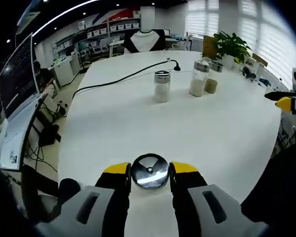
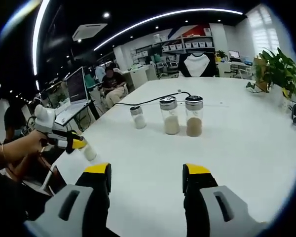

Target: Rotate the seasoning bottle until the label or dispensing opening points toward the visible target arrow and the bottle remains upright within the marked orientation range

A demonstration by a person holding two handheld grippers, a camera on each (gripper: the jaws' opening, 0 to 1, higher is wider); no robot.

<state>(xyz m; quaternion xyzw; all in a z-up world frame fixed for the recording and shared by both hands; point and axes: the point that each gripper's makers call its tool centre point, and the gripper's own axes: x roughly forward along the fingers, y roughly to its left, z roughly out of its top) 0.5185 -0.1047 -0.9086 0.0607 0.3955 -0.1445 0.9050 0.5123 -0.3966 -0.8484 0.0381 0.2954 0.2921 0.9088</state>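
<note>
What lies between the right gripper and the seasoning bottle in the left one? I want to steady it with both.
Nothing visible. The left gripper grips the seasoning bottle at its lid near the table edge, and only bare white table separates it from the open right gripper. Three other bottles stand farther off, outside that path.

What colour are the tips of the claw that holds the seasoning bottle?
Yellow, on black fingers; the left claw grips the seasoning bottle. Best seen in the left gripper view.
</note>
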